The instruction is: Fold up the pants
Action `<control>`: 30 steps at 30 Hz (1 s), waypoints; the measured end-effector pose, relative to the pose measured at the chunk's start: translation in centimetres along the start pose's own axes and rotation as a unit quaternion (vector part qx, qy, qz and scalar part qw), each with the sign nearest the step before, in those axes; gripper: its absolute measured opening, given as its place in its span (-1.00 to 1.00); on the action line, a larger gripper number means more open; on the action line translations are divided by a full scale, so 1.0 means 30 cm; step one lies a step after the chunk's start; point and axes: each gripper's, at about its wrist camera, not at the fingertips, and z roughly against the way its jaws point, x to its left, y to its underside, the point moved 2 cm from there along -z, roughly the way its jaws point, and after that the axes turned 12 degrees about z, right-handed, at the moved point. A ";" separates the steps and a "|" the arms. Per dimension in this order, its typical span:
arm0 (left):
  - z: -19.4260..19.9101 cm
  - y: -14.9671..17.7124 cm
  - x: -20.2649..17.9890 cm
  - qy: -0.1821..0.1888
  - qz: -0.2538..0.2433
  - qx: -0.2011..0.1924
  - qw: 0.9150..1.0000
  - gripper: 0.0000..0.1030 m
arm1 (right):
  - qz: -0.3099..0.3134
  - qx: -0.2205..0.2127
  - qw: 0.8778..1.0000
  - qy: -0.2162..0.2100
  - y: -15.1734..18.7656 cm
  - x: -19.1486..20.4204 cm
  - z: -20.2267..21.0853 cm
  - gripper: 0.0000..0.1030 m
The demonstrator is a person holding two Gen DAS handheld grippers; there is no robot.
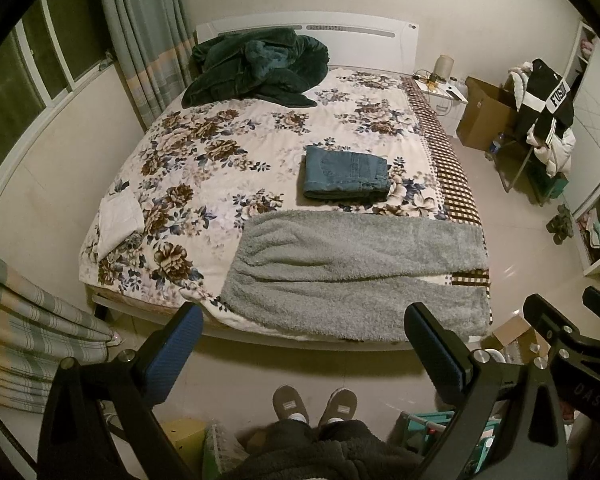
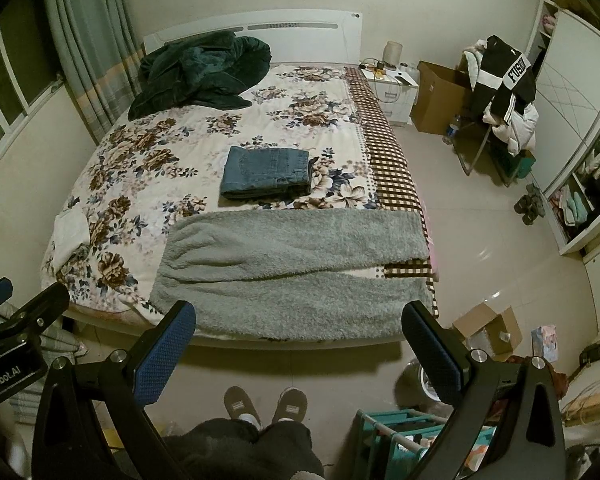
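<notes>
1. Grey fleece pants (image 1: 356, 268) lay spread flat across the foot of the bed (image 1: 260, 128), waist toward the left, 2 legs running right to the bed's right edge (slightly parted at the cuffs).
2. Folded jeans (image 1: 346, 174) sat just behind them on the floral cover, apart from the pants.
3. Left tool (image 1: 304, 344) was spread wide, empty, above the floor short of the bed.
4. Right tool (image 2: 300, 340) was likewise spread, gripping nothing.
5. Dark green blanket (image 1: 256, 68) was heaped by the headboard.
</notes>
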 end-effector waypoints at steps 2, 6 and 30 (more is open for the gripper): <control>0.002 0.000 0.003 0.001 0.001 0.000 1.000 1.00 | 0.000 0.000 1.000 0.000 -0.003 0.006 0.007 1.00; 0.002 0.001 0.005 0.001 0.001 -0.001 1.000 1.00 | 0.000 -0.001 1.000 0.000 0.000 0.005 0.007 1.00; 0.051 -0.050 0.007 0.001 0.003 -0.007 1.000 1.00 | 0.000 -0.004 1.000 -0.001 -0.051 0.072 0.042 1.00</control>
